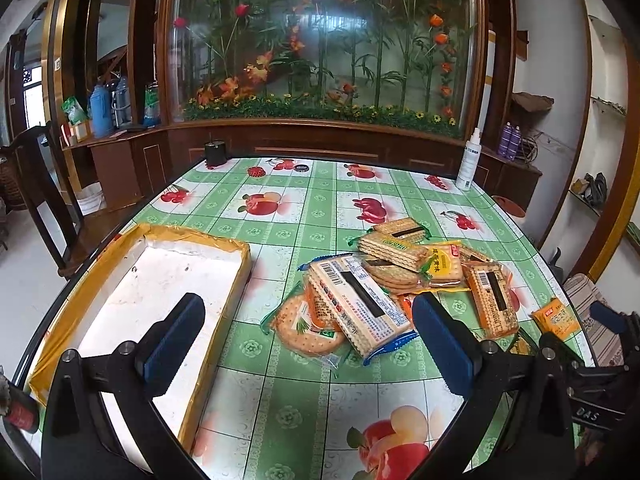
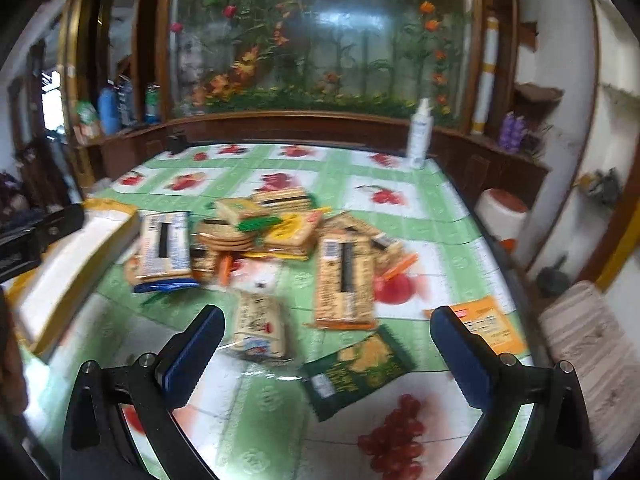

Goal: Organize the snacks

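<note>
Table (image 1: 320, 200) covered in a green-and-white checked cloth with fruit prints — cherries, apples, grapes. Biscuit packs (image 1: 384, 280) sit heaped mid-table, overlapping each other; a few lie apart toward the near right, including a dark green pack (image 2: 356, 368) and an orange pack (image 2: 486, 326). Shallow white tray with yellow taped rim (image 1: 52, 320) sits on the table's left side, just beside the heap, nothing visible inside it.

Left gripper (image 1: 308, 344) hovers above the table between tray and heap, jaws wide apart, holding nothing. Right gripper (image 2: 328, 354) likewise spread wide, nothing gripped, over the loose packs at the near edge; this view is blurred.

Far edge: white spray bottle (image 1: 470, 160) at the right corner, small black cylinder (image 1: 216, 152) at the left. Behind — dark wood cabinet with a large glass panel of artificial flowers and bamboo (image 1: 320, 40). Blue bottles (image 1: 100, 108) on the left counter, dark wooden chair (image 1: 44, 200) at left, white walls.
</note>
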Available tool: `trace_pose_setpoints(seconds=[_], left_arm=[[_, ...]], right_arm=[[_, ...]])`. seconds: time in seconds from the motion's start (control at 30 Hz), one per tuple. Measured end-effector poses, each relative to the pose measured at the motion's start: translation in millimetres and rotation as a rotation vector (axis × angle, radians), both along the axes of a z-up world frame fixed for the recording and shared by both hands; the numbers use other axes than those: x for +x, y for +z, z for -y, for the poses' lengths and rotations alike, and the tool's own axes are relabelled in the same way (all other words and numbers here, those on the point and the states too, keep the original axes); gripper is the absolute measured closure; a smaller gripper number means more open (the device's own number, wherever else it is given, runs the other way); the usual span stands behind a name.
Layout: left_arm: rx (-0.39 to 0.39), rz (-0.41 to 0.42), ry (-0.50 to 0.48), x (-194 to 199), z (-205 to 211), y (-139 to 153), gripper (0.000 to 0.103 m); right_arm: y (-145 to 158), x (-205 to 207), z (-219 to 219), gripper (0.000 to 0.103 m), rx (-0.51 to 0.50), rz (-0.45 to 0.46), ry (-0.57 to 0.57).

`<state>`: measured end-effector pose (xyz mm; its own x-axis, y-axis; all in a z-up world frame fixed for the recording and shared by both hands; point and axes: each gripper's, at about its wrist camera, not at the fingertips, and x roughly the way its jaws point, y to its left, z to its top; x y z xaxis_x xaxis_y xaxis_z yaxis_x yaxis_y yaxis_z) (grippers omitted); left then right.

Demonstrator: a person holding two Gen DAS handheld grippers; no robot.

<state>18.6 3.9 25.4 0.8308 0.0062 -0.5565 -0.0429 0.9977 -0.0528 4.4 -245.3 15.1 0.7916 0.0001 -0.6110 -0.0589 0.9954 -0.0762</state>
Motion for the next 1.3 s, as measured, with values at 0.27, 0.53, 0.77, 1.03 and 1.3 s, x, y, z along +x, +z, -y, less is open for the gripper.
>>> trace_pose_setpoints(seconds=[0.27,0.53,0.77,1.03,1.3], left_arm=[[-0.014,-0.006,-0.010,-0.1,-0.5,0.0,0.000],[-0.018,-0.006,-0.016,-1.4,-0.2,1.0,0.000],[-0.018,-0.009,-0.017,-3.1,1.4,0.4,0.000],[-0.024,-0.019,-0.012,-2.9,-0.4,-3.0,0.000],[-0.023,-0.031,-0.017,1.1,-1.0,-6.2,0.000]], right_arm=[[5.9,2.7,-3.9,0.000,-0.101,0.022,-0.072],[7.1,-1.3,-6.5,0.000,-0.116,0.022,-0.077],[8.9,-3.3,-7.2,0.000,-0.124,0.024,-0.081],[6.8,-3.9,-7.8,0.000,-0.126,0.021,-0.079],[3.6,-1.8,-8.6,0.000,-0.135,0.017,-0.083]])
